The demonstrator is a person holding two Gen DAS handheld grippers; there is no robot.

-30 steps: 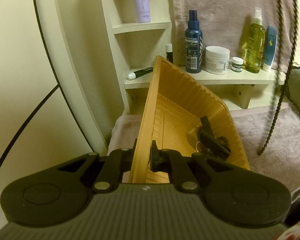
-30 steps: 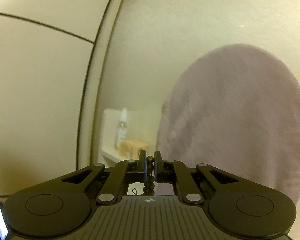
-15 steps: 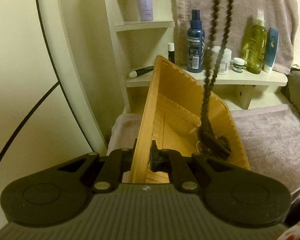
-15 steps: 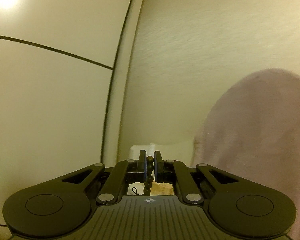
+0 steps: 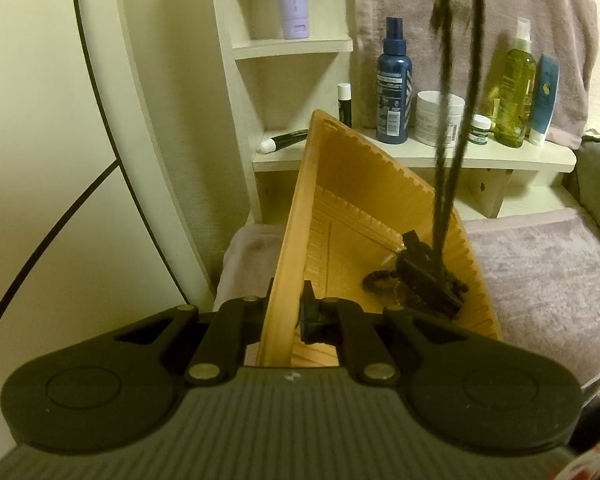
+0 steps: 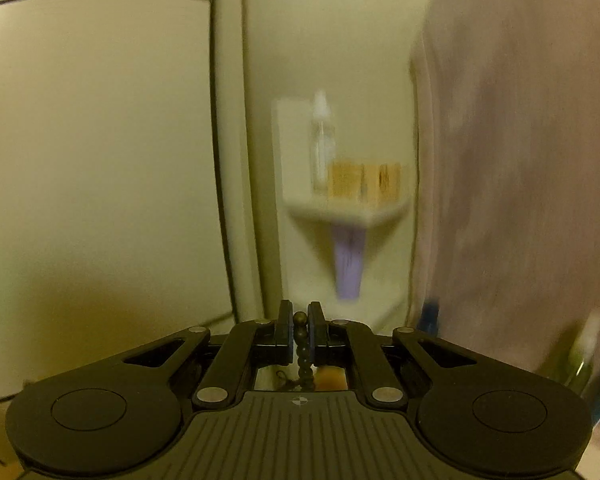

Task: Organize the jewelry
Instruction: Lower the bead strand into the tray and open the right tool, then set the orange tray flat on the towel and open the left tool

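Note:
My left gripper (image 5: pixel 288 312) is shut on the near wall of an orange plastic tray (image 5: pixel 340 184), which it holds tilted above a mauve towel. In the tray's low corner lie a black clip (image 5: pixel 424 276) and a small pile of dark jewelry. A dark beaded necklace (image 5: pixel 448 152) hangs as a doubled strand from above, its lower end in the tray. My right gripper (image 6: pixel 300 330) is shut on the necklace's (image 6: pixel 302 344) upper beads and held high, facing the wall.
A cream shelf unit (image 5: pixel 412 160) behind the tray holds a blue spray bottle (image 5: pixel 394 84), a white jar (image 5: pixel 436 118), a yellow oil bottle (image 5: pixel 514 92) and tubes. A mauve towel (image 5: pixel 540 272) covers the surface. A curved white frame (image 5: pixel 140 152) stands at left.
The hanging necklace has dropped lower, so more of its end now lies coiled in the tray. My right gripper has tilted downward; the shelf shows in its view. The left gripper holds still.

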